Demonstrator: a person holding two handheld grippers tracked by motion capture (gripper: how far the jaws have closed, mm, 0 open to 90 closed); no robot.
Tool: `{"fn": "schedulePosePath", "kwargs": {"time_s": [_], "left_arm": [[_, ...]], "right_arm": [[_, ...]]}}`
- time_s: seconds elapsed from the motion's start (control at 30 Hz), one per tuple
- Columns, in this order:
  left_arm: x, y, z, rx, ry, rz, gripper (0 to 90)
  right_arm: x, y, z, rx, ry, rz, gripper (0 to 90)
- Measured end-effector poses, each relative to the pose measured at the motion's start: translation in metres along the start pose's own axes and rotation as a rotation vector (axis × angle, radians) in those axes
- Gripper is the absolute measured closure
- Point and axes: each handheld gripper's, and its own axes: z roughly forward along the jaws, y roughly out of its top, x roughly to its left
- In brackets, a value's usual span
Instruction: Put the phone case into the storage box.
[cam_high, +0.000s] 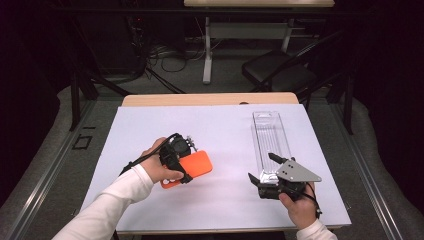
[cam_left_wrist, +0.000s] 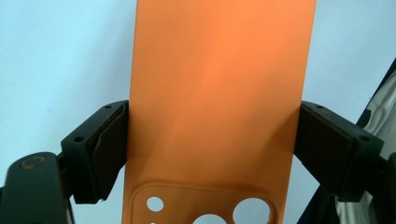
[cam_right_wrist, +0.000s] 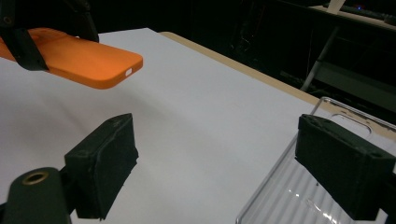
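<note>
The left gripper (cam_high: 192, 162) clamps the orange phone case (cam_high: 194, 167) across its width: in the left gripper view both black pads (cam_left_wrist: 109, 149) press against the long edges of the case (cam_left_wrist: 217, 93), whose camera cut-outs sit at the bottom, nearest the gripper. In the high view the case sticks out of the gripper toward 3 o'clock, tilted slightly, left of the table's middle. In the right gripper view it (cam_right_wrist: 88, 58) is clear of the white sheet (cam_right_wrist: 196, 107), a soft shadow lying on the sheet beneath it.

The right gripper (cam_high: 261, 169) stands with its jaws wide apart and nothing pressed between them. In the high view it sits at the near end of the clear phone case (cam_high: 270, 137), which lies flat on the white sheet (cam_high: 220, 125) covering the table (cam_high: 210, 99), its long side running from 6 toward 12 o'clock on the table's right half. In the right gripper view one pad (cam_right_wrist: 343, 161) hangs just above the clear case's (cam_right_wrist: 289, 196) near edge, while the other pad is over bare sheet at 9 o'clock; whether any pad touches the case I cannot tell.

The two cases are well apart, orange at 9 o'clock of the clear one.
</note>
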Motion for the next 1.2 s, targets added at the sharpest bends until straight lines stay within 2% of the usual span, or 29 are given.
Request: {"fn": "schedulePosePath", "kwargs": {"time_s": [0.23, 0.33, 0.53, 0.73, 0.97, 1.1, 1.2], "left_arm": [[0.001, 0.008, -0.005, -0.012, 0.002, 0.005, 14.7], [0.0, 0.01, -0.006, -0.015, 0.003, 0.006, 14.7], [0.0, 0.011, -0.007, -0.015, 0.001, 0.0, 14.7], [0.0, 0.013, -0.007, -0.01, -0.003, 0.003, 14.7], [0.001, 0.015, -0.006, 0.0, -0.01, 0.002, 14.7], [0.002, 0.016, -0.007, -0.003, -0.016, 0.0, 14.7], [0.003, 0.017, -0.006, -0.006, -0.021, -0.006, 14.7]], "right_arm": [[0.006, 0.013, 0.026, 0.023, 0.031, -0.004, 11.9], [0.008, 0.015, 0.032, 0.027, 0.038, -0.009, 11.9], [0.016, 0.023, 0.045, 0.035, 0.083, -0.029, 11.9], [0.019, 0.028, 0.05, 0.055, 0.102, -0.062, 11.3], [0.02, 0.033, 0.053, 0.099, 0.139, -0.059, 7.7], [0.017, 0.034, 0.052, 0.129, 0.157, -0.019, 5.2], [0.017, 0.034, 0.052, 0.131, 0.155, -0.03, 2.1]]}}
